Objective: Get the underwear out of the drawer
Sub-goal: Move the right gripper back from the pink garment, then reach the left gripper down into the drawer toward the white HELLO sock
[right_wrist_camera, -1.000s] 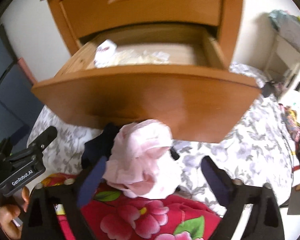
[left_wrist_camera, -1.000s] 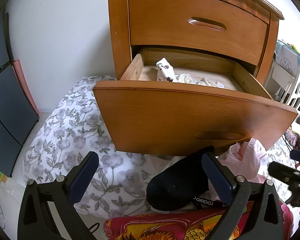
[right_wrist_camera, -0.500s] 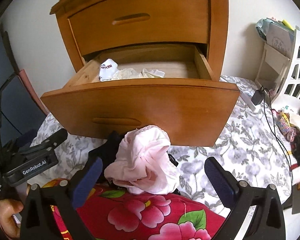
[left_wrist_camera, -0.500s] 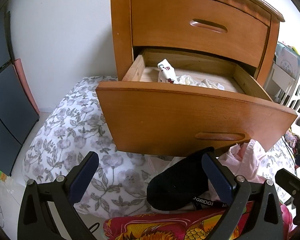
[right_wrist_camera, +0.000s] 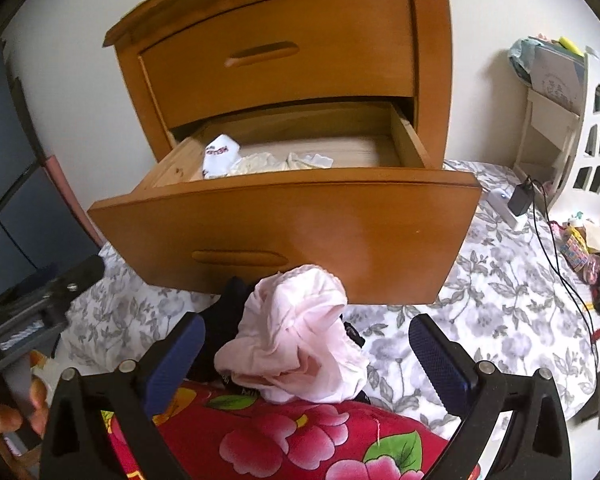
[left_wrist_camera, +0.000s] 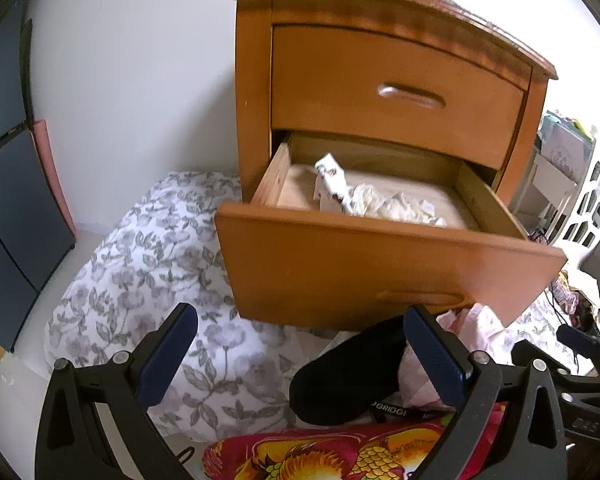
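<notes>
The lower drawer [left_wrist_camera: 380,268] [right_wrist_camera: 300,224] of a wooden nightstand hangs pulled out. Inside lie a white garment with red print [left_wrist_camera: 332,184] [right_wrist_camera: 220,156] and crumpled cream underwear [left_wrist_camera: 392,206] [right_wrist_camera: 284,162]. Below the drawer front, pink underwear [right_wrist_camera: 296,336] [left_wrist_camera: 480,328] and a black garment [left_wrist_camera: 348,376] [right_wrist_camera: 224,320] rest on the bedding. My left gripper [left_wrist_camera: 300,356] is open and empty, low in front of the drawer. My right gripper [right_wrist_camera: 304,356] is open too, its fingers either side of the pink underwear without gripping it.
A grey floral quilt [left_wrist_camera: 148,264] [right_wrist_camera: 500,280] covers the bed around the nightstand. A red flowered cloth [right_wrist_camera: 284,436] [left_wrist_camera: 340,456] lies nearest me. Dark panels [left_wrist_camera: 4,184] stand at left. A white shelf unit [right_wrist_camera: 580,128] and a charger with cable [right_wrist_camera: 520,200] sit at right.
Both cameras have risen and pulled back, so more of the drawer's inside shows. The pink underwear stays on the bedding; both grippers remain open.
</notes>
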`<action>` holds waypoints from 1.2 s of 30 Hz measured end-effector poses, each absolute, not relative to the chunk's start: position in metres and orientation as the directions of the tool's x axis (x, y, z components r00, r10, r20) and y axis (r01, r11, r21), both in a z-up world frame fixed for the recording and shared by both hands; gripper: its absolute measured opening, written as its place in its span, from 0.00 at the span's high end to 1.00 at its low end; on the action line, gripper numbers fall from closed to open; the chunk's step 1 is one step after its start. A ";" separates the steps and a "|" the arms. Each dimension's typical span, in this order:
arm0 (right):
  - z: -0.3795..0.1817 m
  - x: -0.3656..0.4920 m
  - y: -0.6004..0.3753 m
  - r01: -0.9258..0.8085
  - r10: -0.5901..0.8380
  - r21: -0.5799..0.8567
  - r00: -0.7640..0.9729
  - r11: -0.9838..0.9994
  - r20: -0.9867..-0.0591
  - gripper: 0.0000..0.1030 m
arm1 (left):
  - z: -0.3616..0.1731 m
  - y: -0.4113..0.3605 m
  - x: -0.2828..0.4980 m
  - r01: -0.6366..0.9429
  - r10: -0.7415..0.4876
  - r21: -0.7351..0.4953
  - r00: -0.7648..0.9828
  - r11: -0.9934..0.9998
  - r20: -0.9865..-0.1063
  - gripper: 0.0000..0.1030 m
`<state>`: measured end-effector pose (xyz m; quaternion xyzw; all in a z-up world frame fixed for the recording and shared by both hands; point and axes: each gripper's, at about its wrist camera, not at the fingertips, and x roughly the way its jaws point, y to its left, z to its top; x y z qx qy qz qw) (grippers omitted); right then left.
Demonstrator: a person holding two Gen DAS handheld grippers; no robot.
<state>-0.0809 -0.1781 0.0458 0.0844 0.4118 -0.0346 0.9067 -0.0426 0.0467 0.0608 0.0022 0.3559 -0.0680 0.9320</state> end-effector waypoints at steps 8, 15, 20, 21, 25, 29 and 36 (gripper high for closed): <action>0.039 -0.075 -0.185 0.151 0.000 0.132 0.657 0.980 -0.754 0.00 | 0.093 0.057 -0.027 0.149 -0.200 -0.133 0.726 0.980 -0.657 0.00; 0.034 -0.070 -0.183 0.137 0.012 0.134 0.653 0.981 -0.757 0.00 | 0.131 0.063 0.012 0.172 -0.236 -0.161 0.703 0.972 -0.671 0.00; 0.029 -0.068 -0.185 0.145 0.025 0.152 0.637 0.978 -0.770 0.00 | 0.144 0.059 0.047 0.183 -0.232 -0.145 0.669 0.972 -0.706 0.00; 0.028 -0.068 -0.186 0.149 0.026 0.155 0.637 0.977 -0.771 0.00 | 0.144 0.058 0.054 0.181 -0.234 -0.150 0.659 0.972 -0.715 0.00; 0.027 -0.068 -0.189 0.149 0.038 0.170 0.633 0.974 -0.773 0.00 | 0.136 0.055 0.089 0.159 -0.215 -0.148 0.596 0.976 -0.773 0.00; 0.024 -0.067 -0.191 0.150 0.057 0.192 0.626 0.970 -0.778 0.00 | 0.126 0.046 0.117 0.165 -0.188 -0.119 0.515 0.979 -0.836 0.01; 0.022 -0.067 -0.195 0.150 0.088 0.230 0.626 0.962 -0.775 0.00 | 0.109 0.037 0.152 0.139 -0.175 -0.127 0.416 0.982 -0.892 0.01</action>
